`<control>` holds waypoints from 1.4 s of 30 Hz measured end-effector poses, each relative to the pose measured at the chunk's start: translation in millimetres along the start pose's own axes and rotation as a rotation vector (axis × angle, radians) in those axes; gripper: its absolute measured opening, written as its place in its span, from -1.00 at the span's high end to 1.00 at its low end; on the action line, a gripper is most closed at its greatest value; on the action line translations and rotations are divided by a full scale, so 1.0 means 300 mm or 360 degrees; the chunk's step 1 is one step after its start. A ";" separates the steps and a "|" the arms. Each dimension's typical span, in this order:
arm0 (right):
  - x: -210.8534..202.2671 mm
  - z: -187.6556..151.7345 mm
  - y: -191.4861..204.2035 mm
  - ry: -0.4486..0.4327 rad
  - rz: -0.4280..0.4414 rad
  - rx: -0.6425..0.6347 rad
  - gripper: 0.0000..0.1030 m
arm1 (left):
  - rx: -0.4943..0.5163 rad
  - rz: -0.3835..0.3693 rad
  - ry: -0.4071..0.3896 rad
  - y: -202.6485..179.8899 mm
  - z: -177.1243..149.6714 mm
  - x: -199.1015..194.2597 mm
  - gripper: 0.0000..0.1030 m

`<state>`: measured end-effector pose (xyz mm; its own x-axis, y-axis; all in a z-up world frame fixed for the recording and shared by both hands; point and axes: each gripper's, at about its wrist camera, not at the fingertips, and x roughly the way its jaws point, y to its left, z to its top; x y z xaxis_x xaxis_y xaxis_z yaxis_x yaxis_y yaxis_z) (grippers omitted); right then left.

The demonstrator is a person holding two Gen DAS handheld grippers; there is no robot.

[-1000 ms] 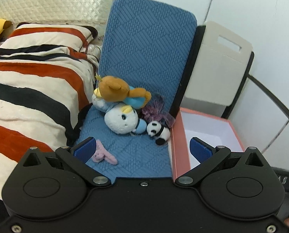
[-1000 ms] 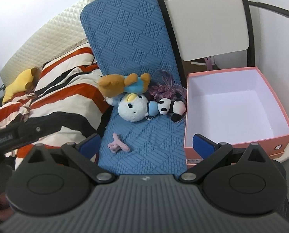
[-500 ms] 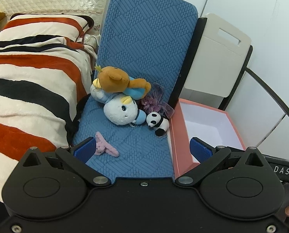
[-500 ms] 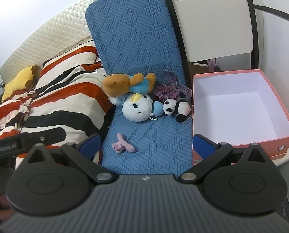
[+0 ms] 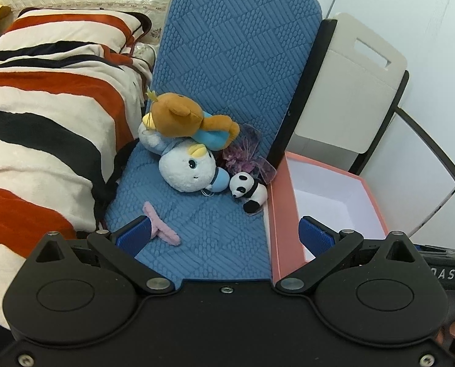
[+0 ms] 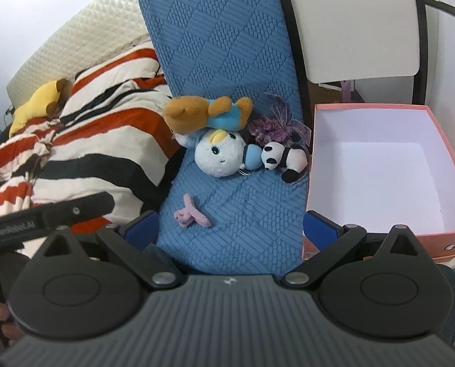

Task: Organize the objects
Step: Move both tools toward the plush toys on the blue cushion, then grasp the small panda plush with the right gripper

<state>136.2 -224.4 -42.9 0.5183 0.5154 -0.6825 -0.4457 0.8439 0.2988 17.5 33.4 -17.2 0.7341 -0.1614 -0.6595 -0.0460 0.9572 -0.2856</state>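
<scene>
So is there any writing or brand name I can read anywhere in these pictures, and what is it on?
"GenRobot.AI": white print on the black bar of the left gripper, seen in the right wrist view, slightly blurred.
"DAS": the end of a cut-off word on the black bar of the right gripper, seen in the left wrist view.
Nothing else is readable.

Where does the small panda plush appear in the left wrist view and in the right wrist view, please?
Left wrist: the panda plush lies right of centre on the blue cushion, close beside the pink box.
Right wrist: the panda plush lies at centre, slightly right, close to the box's left wall.
Shared landmark: the white round-headed plush, directly left of the panda.
</scene>
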 end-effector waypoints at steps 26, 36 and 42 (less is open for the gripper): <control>0.582 0.190 -0.065 0.0270 -0.0127 -0.0448 -0.40 | -0.0101 0.0236 0.0206 0.159 -0.012 0.621 -0.99; 0.897 0.274 -0.061 0.0404 -0.0319 -0.0816 -0.25 | -0.0101 0.0351 0.0373 0.261 -0.035 0.849 -0.99; 1.071 0.274 -0.056 0.0542 -0.0344 -0.1268 -0.25 | -0.0150 0.0393 0.0442 0.307 -0.069 0.923 -0.98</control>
<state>370.3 -60.7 -212.4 0.4614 0.1779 -0.8692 -0.8041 0.4977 -0.3251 202.4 71.8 -240.5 0.4821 0.0002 -0.8761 -0.2704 0.9512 -0.1486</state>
